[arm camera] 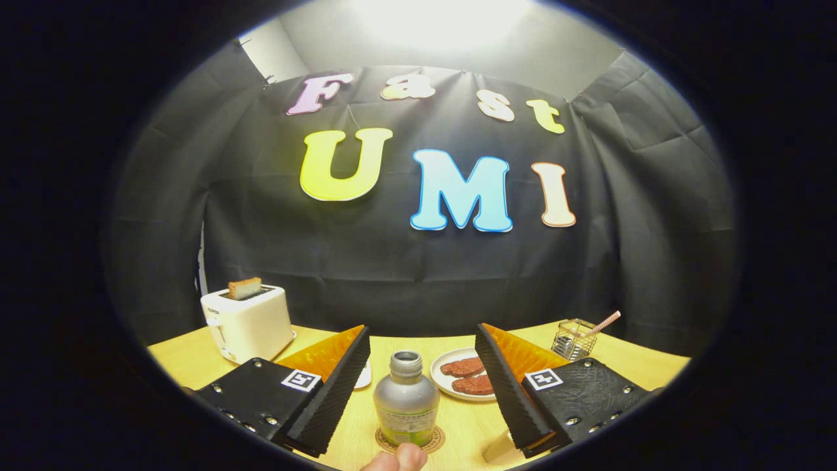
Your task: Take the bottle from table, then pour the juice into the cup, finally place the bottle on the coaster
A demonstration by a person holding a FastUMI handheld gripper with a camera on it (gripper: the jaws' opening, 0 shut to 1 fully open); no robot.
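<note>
bottle on coaster, fingers clear

the gripper (422,376) stands spread wide, neither finger touching the bottle (406,399) between them. the bottle sits upright, uncapped, on the coaster (435,442). a fingertip (410,456) shows at the bottle's 6 o'clock. plate (443,386) lies at its 2 o'clock, toaster (247,322) at 10. judgement: placing looks complete; withdraw straight back, keeping both fingers off the bottle.

One bottle (406,400) on one coaster (434,443), between two spread fingers (333,386) of one gripper (418,376). At 1 o'clock from bottle, one plate (442,382) with two brown patties (462,367); further out, one glass (573,338) holding one straw (605,323). At 10 o'clock, one toaster (247,323) with one toast slice (244,288).
</note>
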